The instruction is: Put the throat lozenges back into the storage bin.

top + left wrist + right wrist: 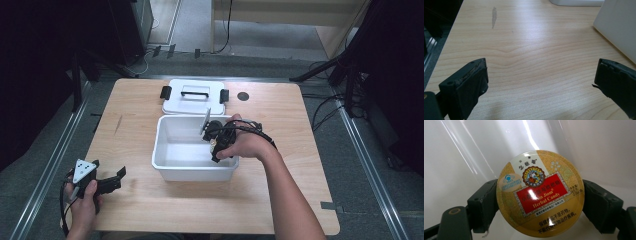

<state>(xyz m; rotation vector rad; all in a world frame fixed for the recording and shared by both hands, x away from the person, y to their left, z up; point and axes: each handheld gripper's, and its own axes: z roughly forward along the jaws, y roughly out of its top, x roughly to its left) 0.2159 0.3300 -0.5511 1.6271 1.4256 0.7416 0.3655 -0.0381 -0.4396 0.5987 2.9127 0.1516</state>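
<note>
The tin (pixel 540 193) sits pinched by its rim between the right tongs' (pixel 216 150) two jaws, lid facing the camera at the centre of the right gripper view, down inside the white box (pixel 165 150) at mid-frame of the high view. I'd lower it to the floor before letting go. The left tongs (pixel 114 180) rest open and empty on the table (pixel 280 190), lower left.

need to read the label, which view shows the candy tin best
The right gripper view: the candy tin faces the camera, label legible, clamped by the right tongs. In the high view the hand hides it.
</note>
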